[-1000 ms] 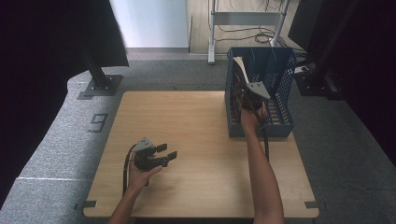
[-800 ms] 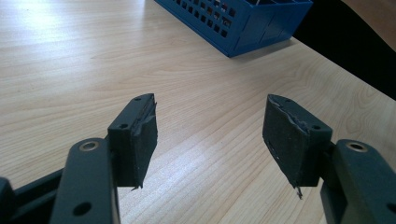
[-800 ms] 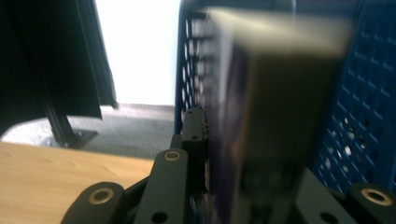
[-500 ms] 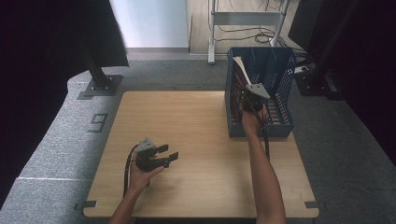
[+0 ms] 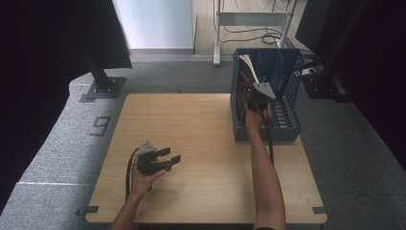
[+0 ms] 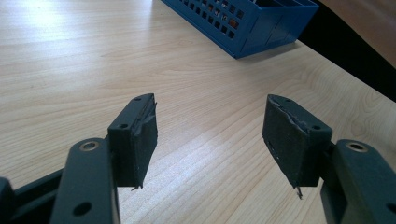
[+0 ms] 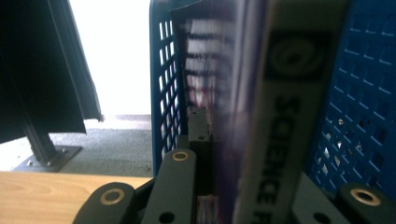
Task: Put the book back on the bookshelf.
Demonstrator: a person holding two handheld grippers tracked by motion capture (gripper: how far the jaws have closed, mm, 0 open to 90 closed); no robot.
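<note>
Clamping the book by its spine, the right gripper holds it upright in the blue basket, upper right; stiff, fairly heavy. Left gripper gapes idle.

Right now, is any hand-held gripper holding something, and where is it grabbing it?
The right hand-held gripper is shut on a book, clamping it near the spine inside the blue basket. The left hand-held gripper is open and holds nothing.
</note>
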